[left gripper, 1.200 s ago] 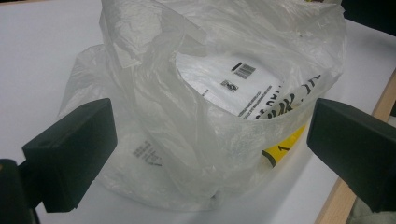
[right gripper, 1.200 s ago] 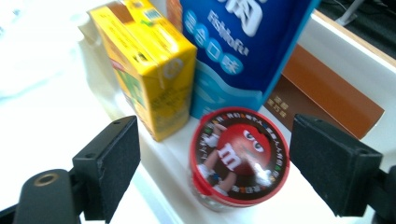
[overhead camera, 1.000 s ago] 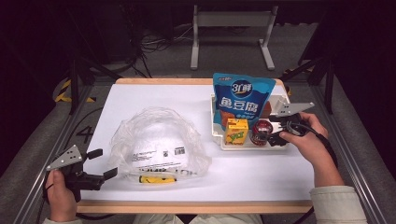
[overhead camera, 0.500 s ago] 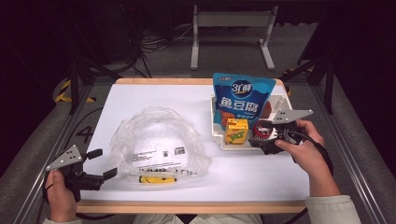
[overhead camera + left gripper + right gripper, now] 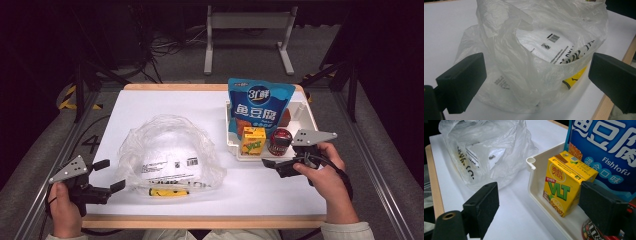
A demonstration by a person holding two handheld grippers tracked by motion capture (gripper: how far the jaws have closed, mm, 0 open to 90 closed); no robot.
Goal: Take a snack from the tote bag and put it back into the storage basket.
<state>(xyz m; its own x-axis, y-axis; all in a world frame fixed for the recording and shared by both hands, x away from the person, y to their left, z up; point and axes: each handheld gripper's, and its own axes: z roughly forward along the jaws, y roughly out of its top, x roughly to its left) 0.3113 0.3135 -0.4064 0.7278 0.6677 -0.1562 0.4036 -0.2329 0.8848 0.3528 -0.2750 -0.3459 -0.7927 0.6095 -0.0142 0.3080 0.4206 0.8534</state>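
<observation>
Right now it's the reach-for-item step: right gripper point(image 5: 541, 207) jaws wide & empty, yellow VLT carton point(image 5: 567, 182) just ahead between them, standing in the white tray point(image 5: 534, 180). Left gripper point(image 5: 536, 82) jaws wide, plastic bag point(image 5: 534, 57) between, ungripped. Next, I'd guess: close on carton w/o nudging red can point(image 5: 280, 141)

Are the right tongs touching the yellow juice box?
Apart. The right gripper view shows the right tongs open, with bare table and tray wall before the juice box.
</observation>
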